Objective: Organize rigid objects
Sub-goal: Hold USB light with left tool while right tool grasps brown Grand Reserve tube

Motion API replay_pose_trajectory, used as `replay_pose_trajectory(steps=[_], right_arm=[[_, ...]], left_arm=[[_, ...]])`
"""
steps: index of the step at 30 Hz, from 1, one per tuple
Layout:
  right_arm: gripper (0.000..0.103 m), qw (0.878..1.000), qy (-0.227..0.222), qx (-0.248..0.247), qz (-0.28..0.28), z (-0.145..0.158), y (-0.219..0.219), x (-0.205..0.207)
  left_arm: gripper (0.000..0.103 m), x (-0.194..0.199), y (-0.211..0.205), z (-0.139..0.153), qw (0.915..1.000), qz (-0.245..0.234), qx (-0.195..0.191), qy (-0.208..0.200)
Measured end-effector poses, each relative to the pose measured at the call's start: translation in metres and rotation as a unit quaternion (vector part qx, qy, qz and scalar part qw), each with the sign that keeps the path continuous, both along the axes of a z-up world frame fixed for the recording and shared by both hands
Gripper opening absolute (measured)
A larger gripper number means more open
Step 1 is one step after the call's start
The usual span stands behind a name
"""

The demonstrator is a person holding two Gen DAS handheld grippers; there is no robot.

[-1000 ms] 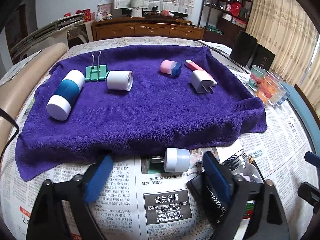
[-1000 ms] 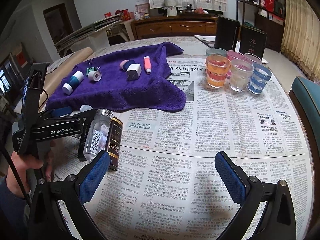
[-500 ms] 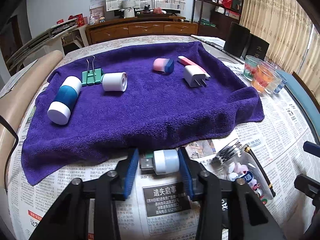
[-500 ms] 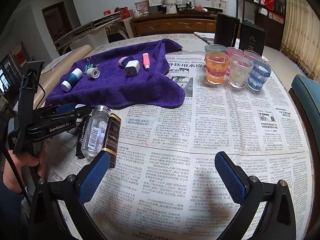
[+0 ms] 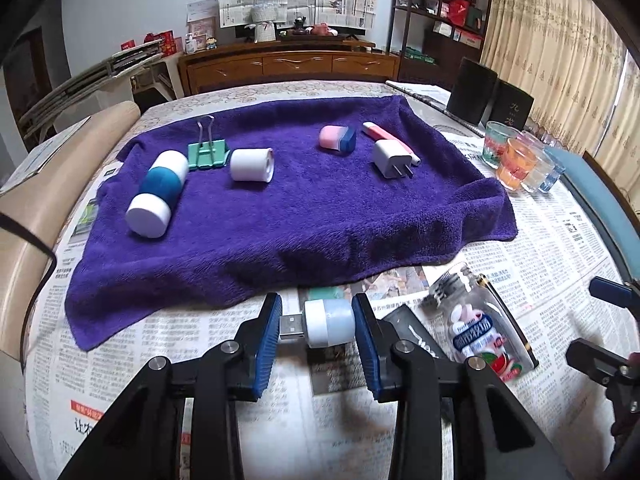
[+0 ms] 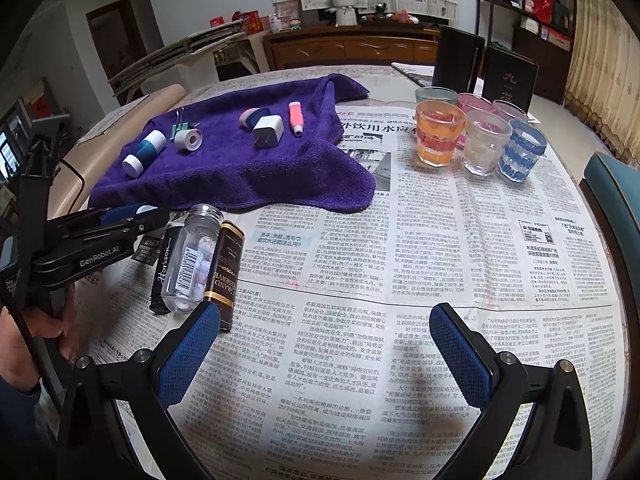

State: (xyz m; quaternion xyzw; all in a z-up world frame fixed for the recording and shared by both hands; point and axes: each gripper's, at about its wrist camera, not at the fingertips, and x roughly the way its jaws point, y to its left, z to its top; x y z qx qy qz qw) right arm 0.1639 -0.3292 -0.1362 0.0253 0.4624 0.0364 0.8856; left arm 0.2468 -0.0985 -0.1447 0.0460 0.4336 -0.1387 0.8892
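Observation:
My left gripper [image 5: 316, 326] is shut on a small white and pale blue USB night light [image 5: 320, 323], held just above the newspaper in front of the purple towel [image 5: 288, 216]. On the towel lie a blue and white bottle [image 5: 157, 193], a green binder clip [image 5: 206, 153], a white roll [image 5: 252, 165], a pink and blue case [image 5: 337, 138], a white plug [image 5: 390, 159] and a pink pen [image 5: 384, 134]. My right gripper [image 6: 325, 344] is open and empty over bare newspaper. The left gripper also shows in the right wrist view [image 6: 132, 216].
A clear bottle [image 6: 192, 258] lies between a brown "Grand Reserve" box [image 6: 225, 268] and a black box [image 6: 162, 268] near the left gripper. Several coloured glasses [image 6: 476, 136] stand at the back right, with two black boxes [image 6: 484, 66] behind them.
My left gripper closed on the USB night light and lifted it slightly off the newspaper. The right gripper barely moved and stays open.

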Motion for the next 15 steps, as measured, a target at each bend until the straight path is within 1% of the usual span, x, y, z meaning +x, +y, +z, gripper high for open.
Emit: replay_pose_trajectory(steps=[7, 10, 13, 15], right_arm=[[0.103, 0.999, -0.013, 0.003, 0.032, 0.001, 0.022, 0.004], [0.103, 0.999, -0.019, 0.002, 0.027, 0.001, 0.026, 0.011], [0.101, 0.999, -0.013, 0.014, 0.026, -0.001, 0.027, 0.022], [0.101, 1.000, -0.011, 0.005, 0.022, -0.004, 0.027, 0.025]], left_arm=[[0.034, -0.014, 0.019, 0.002, 0.9999, 0.002, -0.011, 0.000], [0.034, -0.017, 0.026, 0.003, 0.9997, 0.001, -0.024, 0.002], [0.034, -0.017, 0.031, 0.003, 0.9994, -0.001, -0.035, 0.004], [0.034, -0.016, 0.034, 0.002, 0.9992, -0.001, -0.041, 0.004]])
